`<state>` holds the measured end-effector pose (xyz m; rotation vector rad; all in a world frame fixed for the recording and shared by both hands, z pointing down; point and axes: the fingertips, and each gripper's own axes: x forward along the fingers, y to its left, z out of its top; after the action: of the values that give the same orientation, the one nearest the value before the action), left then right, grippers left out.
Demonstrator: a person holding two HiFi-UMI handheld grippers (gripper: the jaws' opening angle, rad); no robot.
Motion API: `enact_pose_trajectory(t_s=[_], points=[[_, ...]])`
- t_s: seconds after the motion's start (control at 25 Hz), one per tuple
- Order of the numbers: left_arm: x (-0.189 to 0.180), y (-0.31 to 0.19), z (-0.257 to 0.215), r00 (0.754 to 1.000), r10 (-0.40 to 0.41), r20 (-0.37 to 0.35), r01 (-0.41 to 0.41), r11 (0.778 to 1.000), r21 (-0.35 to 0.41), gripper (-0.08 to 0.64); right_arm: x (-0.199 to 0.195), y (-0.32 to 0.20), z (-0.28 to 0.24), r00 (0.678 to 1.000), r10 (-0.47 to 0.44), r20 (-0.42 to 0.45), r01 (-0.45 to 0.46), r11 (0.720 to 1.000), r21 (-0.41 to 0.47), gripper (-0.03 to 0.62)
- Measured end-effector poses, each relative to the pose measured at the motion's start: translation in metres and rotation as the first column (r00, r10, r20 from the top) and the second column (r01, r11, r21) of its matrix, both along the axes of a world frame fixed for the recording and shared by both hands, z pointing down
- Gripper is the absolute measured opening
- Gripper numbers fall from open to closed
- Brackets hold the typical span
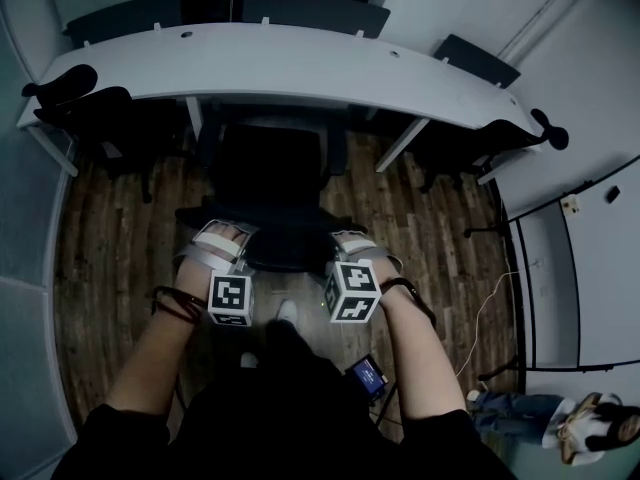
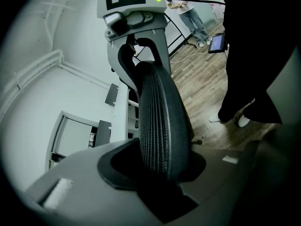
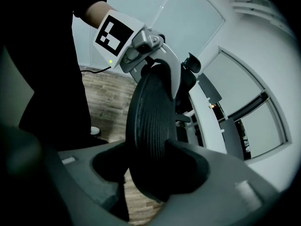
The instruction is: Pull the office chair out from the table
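You stand on a wood-plank floor before a long curved white table (image 1: pixel 300 68). One black office chair (image 1: pixel 270 173) sits at its near edge, mesh backrest (image 2: pixel 160 126) toward you. Your left gripper (image 1: pixel 222 238) and right gripper (image 1: pixel 352 246) each clamp the backrest's top rim. Two darker chairs flank it: left chair (image 1: pixel 85 108), right chair (image 1: pixel 490 138).

Office chair (image 1: pixel 268 178): black backrest of ribbed mesh cloth, matt. Floor (image 1: pixel 105 228): dark wood planks, grained, faint sheen. Bench (image 1: pixel 290 68): pale top, smooth, matt. Left gripper (image 1: pixel 224 236), right gripper (image 1: pixel 352 245): grey moulded plastic, matt.
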<state>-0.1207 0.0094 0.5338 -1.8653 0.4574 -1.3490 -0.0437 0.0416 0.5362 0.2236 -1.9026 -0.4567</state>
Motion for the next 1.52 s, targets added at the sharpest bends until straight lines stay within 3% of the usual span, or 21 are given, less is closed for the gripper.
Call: enact_pose_trajectory(t_s=[0.24, 0.64, 0.84, 0.92, 1.0, 1.04, 1.08, 1.12, 1.16, 1.24, 1.28, 1.32, 1.36, 1.4, 1.52], points=[[-0.018, 0.042, -0.001, 1.0, 0.012, -0.003, -0.012, 1.0, 0.009, 0.17, -0.024, 0.045, -0.006, 1.0, -0.002, 0.015, 0.002, 1.0, -0.006, 0.227], [-0.001, 0.099, -0.002, 1.0, -0.011, -0.014, 0.011, 1.0, 0.006, 0.17, -0.008, 0.096, -0.008, 0.999, -0.023, 0.025, 0.023, 1.0, 0.001, 0.229], [0.01, 0.11, -0.006, 0.999, -0.026, -0.034, 0.023, 0.997, -0.08, 0.181, 0.008, 0.09, -0.01, 0.998, -0.028, 0.047, 0.025, 0.997, 0.067, 0.236], [0.017, 0.122, -0.022, 0.995, -0.041, -0.091, 0.03, 0.991, -0.128, 0.201, 0.015, 0.1, -0.025, 0.99, 0.003, 0.139, -0.009, 0.999, 0.043, 0.236], [0.026, 0.142, -0.052, 0.971, -0.066, -0.23, 0.026, 0.985, -0.172, 0.241, 0.019, 0.123, -0.064, 0.941, 0.064, 0.332, -0.057, 0.998, -0.031, 0.236], [0.03, 0.152, -0.074, 0.941, -0.083, -0.328, 0.019, 0.981, -0.193, 0.241, 0.023, 0.131, -0.087, 0.897, 0.097, 0.431, -0.081, 0.995, -0.056, 0.236], [0.033, 0.16, -0.099, 0.893, -0.107, -0.437, 0.01, 0.976, -0.217, 0.216, 0.029, 0.136, -0.112, 0.844, 0.127, 0.522, -0.107, 0.992, -0.07, 0.233], [0.034, 0.166, -0.126, 0.821, -0.142, -0.552, 0.004, 0.97, -0.244, 0.162, 0.035, 0.137, -0.137, 0.78, 0.156, 0.606, -0.139, 0.987, -0.076, 0.216], [0.034, 0.168, -0.152, 0.723, -0.189, -0.665, 0.001, 0.962, -0.273, 0.125, 0.043, 0.134, -0.162, 0.702, 0.19, 0.686, -0.182, 0.98, -0.085, 0.178], [0.031, 0.163, -0.197, 0.475, -0.296, -0.829, 0.003, 0.942, -0.335, 0.008, 0.062, 0.128, -0.207, 0.507, 0.273, 0.817, -0.27, 0.951, -0.15, 0.005], [0.03, 0.16, -0.212, 0.37, -0.342, -0.864, 0.005, 0.93, -0.367, 0.006, 0.072, 0.127, -0.223, 0.417, 0.3, 0.858, -0.289, 0.939, -0.188, 0.002], [0.028, 0.156, -0.222, 0.3, -0.373, -0.878, 0.003, 0.921, -0.39, 0.006, 0.081, 0.128, -0.236, 0.349, 0.308, 0.885, -0.294, 0.933, -0.208, 0.0], [0.029, 0.153, -0.229, 0.255, -0.39, -0.885, -0.005, 0.915, -0.404, 0.006, 0.09, 0.13, -0.244, 0.303, 0.307, 0.902, -0.3, 0.929, -0.215, 0.0], [0.032, 0.15, -0.234, 0.219, -0.401, -0.89, -0.023, 0.909, -0.415, 0.006, 0.099, 0.133, -0.249, 0.276, 0.305, 0.911, -0.309, 0.926, -0.217, 0.0], [0.042, 0.146, -0.25, 0.119, -0.439, -0.891, -0.095, 0.888, -0.45, 0.006, 0.114, 0.141, -0.257, 0.256, 0.31, 0.916, -0.321, 0.921, -0.222, 0.0]])
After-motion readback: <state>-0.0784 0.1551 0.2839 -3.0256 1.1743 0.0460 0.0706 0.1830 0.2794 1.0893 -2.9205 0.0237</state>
